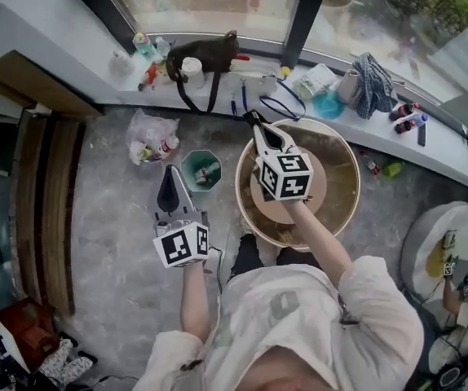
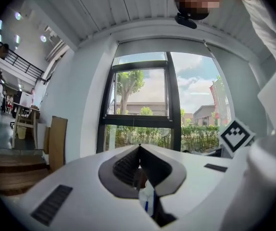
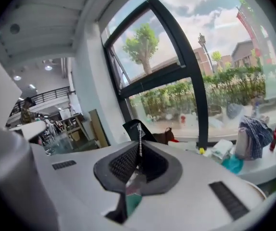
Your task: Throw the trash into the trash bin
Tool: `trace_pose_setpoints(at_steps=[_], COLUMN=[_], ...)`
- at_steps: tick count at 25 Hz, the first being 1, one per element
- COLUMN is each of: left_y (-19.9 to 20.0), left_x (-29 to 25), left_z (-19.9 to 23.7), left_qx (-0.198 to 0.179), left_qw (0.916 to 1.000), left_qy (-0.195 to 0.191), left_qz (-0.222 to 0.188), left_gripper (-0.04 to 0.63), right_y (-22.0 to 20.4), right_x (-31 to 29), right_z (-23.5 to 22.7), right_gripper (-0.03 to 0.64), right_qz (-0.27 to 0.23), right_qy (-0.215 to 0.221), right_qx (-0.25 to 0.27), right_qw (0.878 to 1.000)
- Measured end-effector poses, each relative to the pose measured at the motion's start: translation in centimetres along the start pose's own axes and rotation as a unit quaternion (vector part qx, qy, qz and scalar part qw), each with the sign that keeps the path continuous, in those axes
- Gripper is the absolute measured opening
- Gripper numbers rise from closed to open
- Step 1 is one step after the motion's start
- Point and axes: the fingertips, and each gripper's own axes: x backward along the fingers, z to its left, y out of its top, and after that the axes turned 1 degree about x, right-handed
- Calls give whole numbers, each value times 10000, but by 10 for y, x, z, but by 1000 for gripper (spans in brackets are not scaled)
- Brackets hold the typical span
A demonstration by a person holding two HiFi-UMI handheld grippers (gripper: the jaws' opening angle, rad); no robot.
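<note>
Only the black-and-white square markers on the gripper cubes show clearly. The labels on the bottles (image 1: 405,114) along the counter (image 1: 450,149) under the window are too small to read.

The left hand-held gripper (image 2: 139,148) is clenched on a white scrap (image 2: 146,198) with a blue mark that cannot be read. The right hand-held gripper (image 3: 139,143) is clenched on a thin wrapper (image 3: 132,201), green at its lower end.

The green octagonal trash bin (image 1: 189,165) stands on the floor with litter in it. It sits just beside the left gripper's tip, between a clear plastic bag of rubbish (image 1: 152,137) and the round pottery-wheel basin (image 1: 344,161). In the head view the right gripper is over that basin.

A black bag (image 1: 205,54) and a checked cloth (image 1: 373,84) lie on the counter.
</note>
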Motion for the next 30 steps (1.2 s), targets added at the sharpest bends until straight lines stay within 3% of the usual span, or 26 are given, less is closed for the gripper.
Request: trace_pose_setpoints(at_steps=[4,7,11,15,20,25,30], left_y=[24,32,25,15,-15,-61,-105], left_x=[7,13,29,42,70,98,108], left_z=[1,1,7,21,48,100,152], left_qx=[31,60,-30,62,168,335,506], left_qw=[9993,9987,9988,9978,9950,9870,9790], left_qy=[255,336,401,636,977,1447,1731], left_qz=[-268,-391,-282,-186,109,620,955], left_gripper=[11,11,11,11,11,11,11], right_y=[50,64,51,22,-43,-151,-262], right_x=[49,71,85,71,22,-57,-145], right_z=[43,67,95,117,143,178,180], right_gripper=[17,17,17,17,17,17,18], right_qz=[-633,-858,-782,-375,363,1335,2522], right_qy=[570,928,1340,1683,2031,2651,2358], right_qx=[465,763,748,1003,1290,1564,1376], right_qw=[9953,9890,9851,9799,9699,9420,9284])
